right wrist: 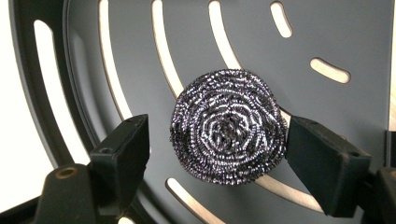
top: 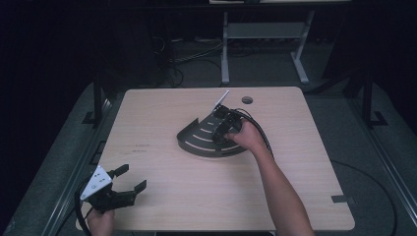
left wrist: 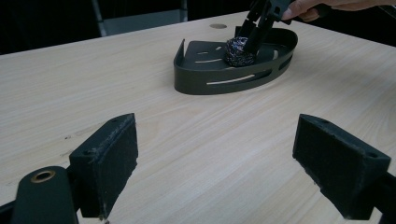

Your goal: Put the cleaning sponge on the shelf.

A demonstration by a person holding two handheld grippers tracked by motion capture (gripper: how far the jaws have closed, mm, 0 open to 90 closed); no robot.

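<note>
A dark, slotted, quarter-round tray lies in the middle of the wooden table. A round steel-wool scourer rests on the tray floor. My right gripper points down into the tray and stands open around the scourer. Its right pad is at the scourer's edge, and a small gap shows at the left pad. My left gripper is open near the table's front left corner and holds nothing. In the left gripper view, the scourer sits in the tray under the right gripper.
The table has a cable hole near its far edge. A white desk frame and loose cables stand on the floor behind it. The person's right forearm crosses the table's right half.
</note>
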